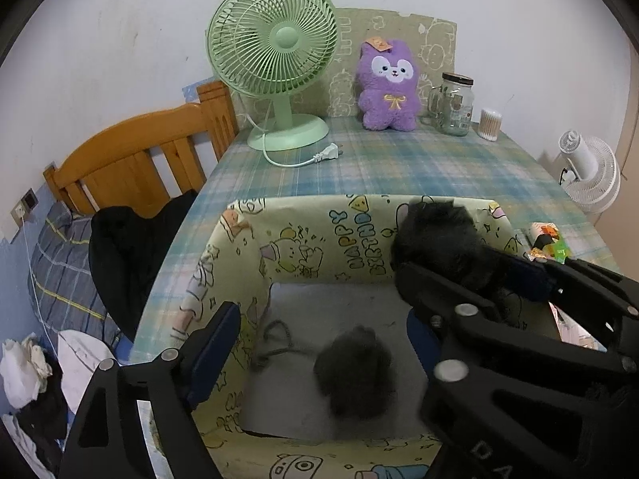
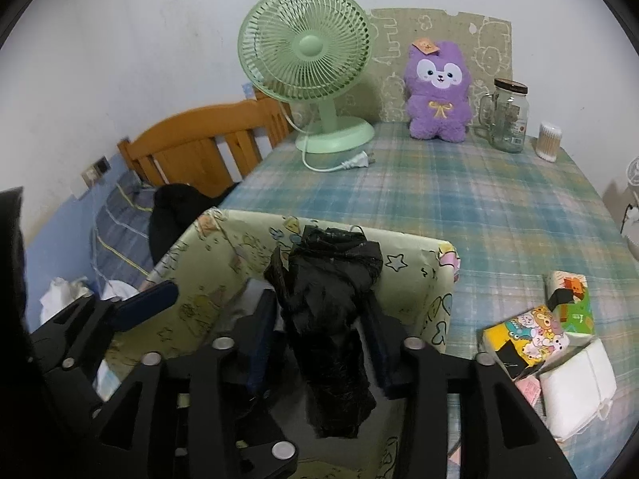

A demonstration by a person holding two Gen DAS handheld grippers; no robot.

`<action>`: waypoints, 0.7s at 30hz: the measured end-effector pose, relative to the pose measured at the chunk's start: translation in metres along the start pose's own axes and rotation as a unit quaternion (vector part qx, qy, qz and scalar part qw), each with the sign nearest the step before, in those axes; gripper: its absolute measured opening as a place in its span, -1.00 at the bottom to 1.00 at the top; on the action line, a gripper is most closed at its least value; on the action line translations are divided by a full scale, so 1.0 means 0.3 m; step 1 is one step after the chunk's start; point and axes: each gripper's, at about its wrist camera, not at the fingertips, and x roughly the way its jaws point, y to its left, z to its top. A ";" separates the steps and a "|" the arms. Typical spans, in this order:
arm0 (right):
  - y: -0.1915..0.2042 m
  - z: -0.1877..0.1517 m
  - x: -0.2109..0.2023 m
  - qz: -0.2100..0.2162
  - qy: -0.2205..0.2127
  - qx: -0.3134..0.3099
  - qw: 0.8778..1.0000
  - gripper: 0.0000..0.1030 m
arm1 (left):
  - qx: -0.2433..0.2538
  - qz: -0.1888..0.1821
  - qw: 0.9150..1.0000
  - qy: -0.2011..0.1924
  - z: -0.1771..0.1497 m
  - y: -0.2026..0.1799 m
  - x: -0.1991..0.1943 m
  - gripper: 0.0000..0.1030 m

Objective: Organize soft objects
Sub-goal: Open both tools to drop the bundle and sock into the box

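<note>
A yellow cartoon-print box (image 1: 303,235) stands on the plaid table; it also shows in the right wrist view (image 2: 415,275). Inside it lies a dark grey fluffy ball (image 1: 355,371) with a cord. My left gripper (image 1: 319,339) is open above the box, empty. My right gripper (image 2: 319,331) is shut on a black fuzzy soft object (image 2: 331,319) and holds it over the box's right side; the object also shows in the left wrist view (image 1: 439,239). A purple plush toy (image 1: 389,86) sits upright at the table's far edge.
A green desk fan (image 1: 275,60) with a loose plug stands at the back left. A glass jar (image 1: 453,103) and a cotton swab tub (image 1: 489,123) stand at the back right. Tissue packs (image 2: 559,339) lie right of the box. A wooden bed frame (image 1: 139,151) is left.
</note>
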 end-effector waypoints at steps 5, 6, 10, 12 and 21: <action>0.009 0.001 -0.013 -0.011 -0.010 -0.014 1.000 0.48 | -0.016 -0.007 1.000 -0.007 -0.009 0.011 -0.013 0.80; 0.009 0.000 -0.015 -0.012 -0.011 -0.014 1.000 0.49 | -0.016 -0.006 1.000 -0.008 -0.009 0.011 -0.015 0.80; 0.010 0.000 -0.032 -0.020 -0.017 -0.015 1.000 0.52 | -0.014 -0.007 1.000 -0.013 -0.010 0.008 -0.027 0.81; 0.011 0.000 -0.044 -0.023 -0.020 -0.016 0.999 0.53 | -0.014 -0.007 1.000 -0.017 -0.011 0.005 -0.039 0.82; 0.008 0.007 -0.123 -0.032 -0.043 -0.021 0.998 0.63 | -0.013 0.000 0.999 -0.037 -0.003 -0.018 -0.107 0.82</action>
